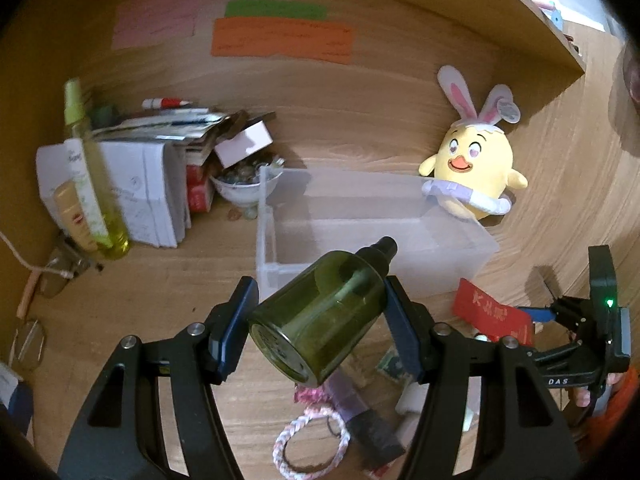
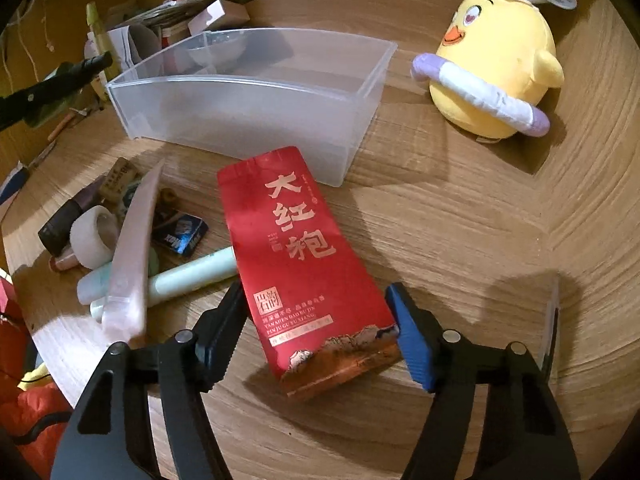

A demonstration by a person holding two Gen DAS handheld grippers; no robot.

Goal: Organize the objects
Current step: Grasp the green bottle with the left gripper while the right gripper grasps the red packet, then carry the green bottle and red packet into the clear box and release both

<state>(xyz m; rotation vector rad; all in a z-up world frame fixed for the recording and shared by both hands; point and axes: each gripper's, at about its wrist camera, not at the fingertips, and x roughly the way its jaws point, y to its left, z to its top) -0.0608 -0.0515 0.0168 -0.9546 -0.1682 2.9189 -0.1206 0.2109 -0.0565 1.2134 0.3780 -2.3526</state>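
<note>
Green bottle (image 1: 320, 320): pinched between the pads of the left gripper (image 1: 318, 320), lifted off the desk (image 1: 168, 292), low centre of the left view.
Bottle axis: tilted, base toward the camera, black spray cap pointing up-right at the clear bin (image 1: 276, 248).
Bin: directly beyond the cap, mid-frame, open top, apparently empty.
Red tea pouch (image 2: 304, 256): flat on the desk, long axis running from the bin's near wall down to the right gripper (image 2: 316, 332).
Right gripper: spread, fingers either side of the pouch's lower end; contact cannot be told.
Nearer hand: left for the bottle, right for the pouch.
Surroundings: small clutter (image 2: 120, 232) at left, yellow chick plush (image 2: 496, 60) upper right.
</note>
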